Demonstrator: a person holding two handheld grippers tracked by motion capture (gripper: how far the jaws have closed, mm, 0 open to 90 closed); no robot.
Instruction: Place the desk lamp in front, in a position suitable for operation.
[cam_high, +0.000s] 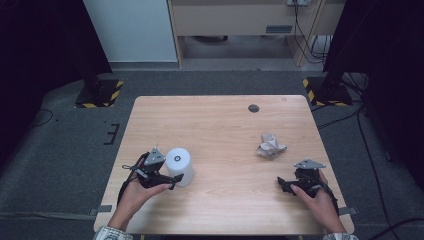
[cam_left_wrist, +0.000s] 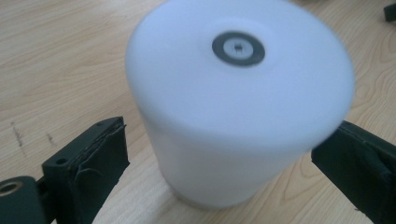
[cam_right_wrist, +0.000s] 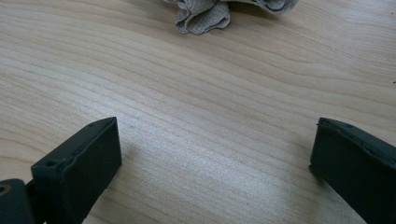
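A white cylinder (cam_high: 179, 164) with a small dark ring on its top stands on the wooden table (cam_high: 225, 125) at the front left. My left gripper (cam_high: 176, 181) is open, one jaw on each side of the cylinder's (cam_left_wrist: 233, 116) lower part. The left jaw stands a little off its wall; the right jaw is very close to it. At the front right my right gripper (cam_high: 282, 185) rests low over the table. It (cam_right_wrist: 215, 140) is open, with bare wood between its jaws. A crumpled grey cloth (cam_high: 271, 146) lies just beyond it; the cloth's (cam_right_wrist: 201, 16) edge is at the top of the right gripper view.
A small dark round spot (cam_high: 253, 108) sits near the table's far edge. Beyond the table are grey floor, two stand bases with yellow-black stripes (cam_high: 100, 92), and a wooden cabinet (cam_high: 240, 20) at the back.
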